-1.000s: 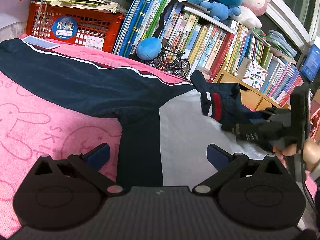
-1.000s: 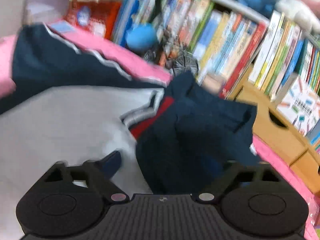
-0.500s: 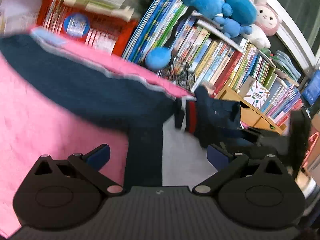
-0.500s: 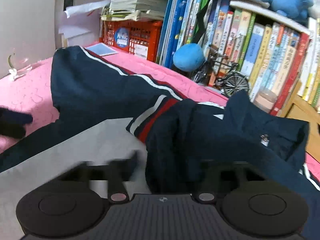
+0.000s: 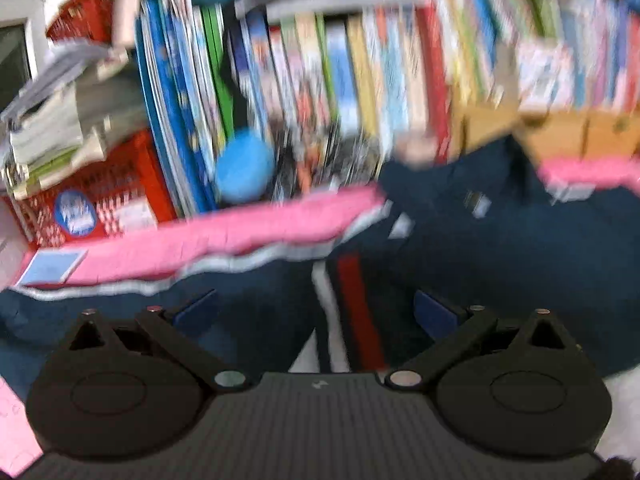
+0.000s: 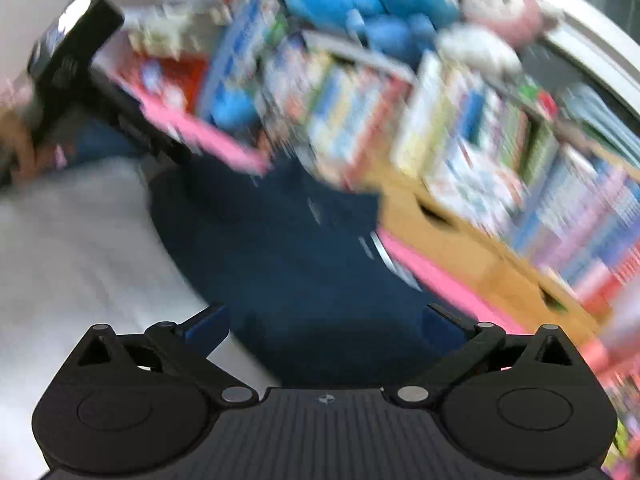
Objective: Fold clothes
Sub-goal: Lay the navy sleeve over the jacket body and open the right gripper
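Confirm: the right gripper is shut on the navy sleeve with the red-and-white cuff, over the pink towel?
Not quite. The right wrist view shows the right gripper open, jaws wide apart, gripping nothing; the navy sleeve lies free below it on the pink towel.

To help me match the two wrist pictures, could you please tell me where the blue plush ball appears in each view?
Left wrist view: the blue plush ball sits left of centre, at the foot of the books, just above the pink blanket.
Right wrist view: the ball is upper left of centre, blurred, again just above the blanket's edge.
Shared landmark: the navy jacket lying on the pink blanket.
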The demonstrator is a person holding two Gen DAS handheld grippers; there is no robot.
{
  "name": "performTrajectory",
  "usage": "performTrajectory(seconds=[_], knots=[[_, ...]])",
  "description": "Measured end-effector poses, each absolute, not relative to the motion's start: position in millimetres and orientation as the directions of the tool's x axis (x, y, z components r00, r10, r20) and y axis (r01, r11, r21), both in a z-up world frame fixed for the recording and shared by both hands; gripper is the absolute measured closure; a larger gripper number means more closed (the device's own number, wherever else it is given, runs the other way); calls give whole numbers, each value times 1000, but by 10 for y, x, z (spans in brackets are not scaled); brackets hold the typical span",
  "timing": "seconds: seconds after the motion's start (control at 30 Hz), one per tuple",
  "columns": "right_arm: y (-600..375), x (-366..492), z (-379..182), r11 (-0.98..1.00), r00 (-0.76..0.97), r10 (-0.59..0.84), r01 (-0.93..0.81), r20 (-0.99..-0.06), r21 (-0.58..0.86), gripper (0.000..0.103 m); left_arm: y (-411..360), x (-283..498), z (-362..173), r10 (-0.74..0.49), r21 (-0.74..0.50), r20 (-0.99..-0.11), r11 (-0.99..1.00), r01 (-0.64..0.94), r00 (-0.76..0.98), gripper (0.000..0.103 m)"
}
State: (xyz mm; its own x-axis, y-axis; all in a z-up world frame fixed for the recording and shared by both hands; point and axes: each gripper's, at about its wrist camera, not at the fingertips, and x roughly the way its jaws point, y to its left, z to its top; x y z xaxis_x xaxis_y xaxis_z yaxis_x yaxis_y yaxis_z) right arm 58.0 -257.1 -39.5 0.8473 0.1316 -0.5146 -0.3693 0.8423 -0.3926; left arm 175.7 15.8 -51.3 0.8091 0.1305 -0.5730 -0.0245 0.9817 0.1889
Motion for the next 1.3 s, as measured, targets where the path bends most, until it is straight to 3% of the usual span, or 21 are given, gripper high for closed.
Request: performTrajectory(seconds=[0.23, 0.37, 0.47, 0.53, 0.63, 0.83, 0.97, 1.1, 1.3], knots=[[-2898, 714, -697, 899, 849, -2, -229, -528, -373, 0, 326, 1731, -710, 94, 129, -624, 991, -16, 776, 0], [-3093, 829, -835, 861, 872, -179, -85, -455, -501, 1, 309, 1713, -712, 97, 137, -616, 990, -15, 781, 0], [-3609, 936, -849, 925, 844, -233, 38, -484, -379, 1, 281, 1716, -708, 91, 146, -612, 989, -1, 786, 0], [-3793, 991, -825, 962, 819, -199, 58, -538, -267, 1, 287, 1731, -710, 85, 142, -614, 990, 4, 785, 0], [-3596, 959, -823, 940, 831, -222, 44, -511, -338, 2, 316, 1747, -707, 75, 125, -621, 992, 4, 780, 0], [-3280, 751, -677, 949, 879, -14, -138, -477, -282, 1, 412, 1783, -711, 30, 53, -645, 999, 5, 764, 0], [-3484, 861, -815, 931, 834, -180, -27, -522, -363, 0, 439, 1787, -714, 14, 27, -651, 1000, 5, 759, 0], [-3823, 783, -736, 982, 795, -162, 73, -585, -173, 0, 444, 1785, -710, 14, 24, -651, 1000, 3, 759, 0], [-3636, 503, -359, 996, 847, 2, -48, -531, -73, 0, 526, 1701, -648, -30, -23, -671, 1000, 20, 741, 0]])
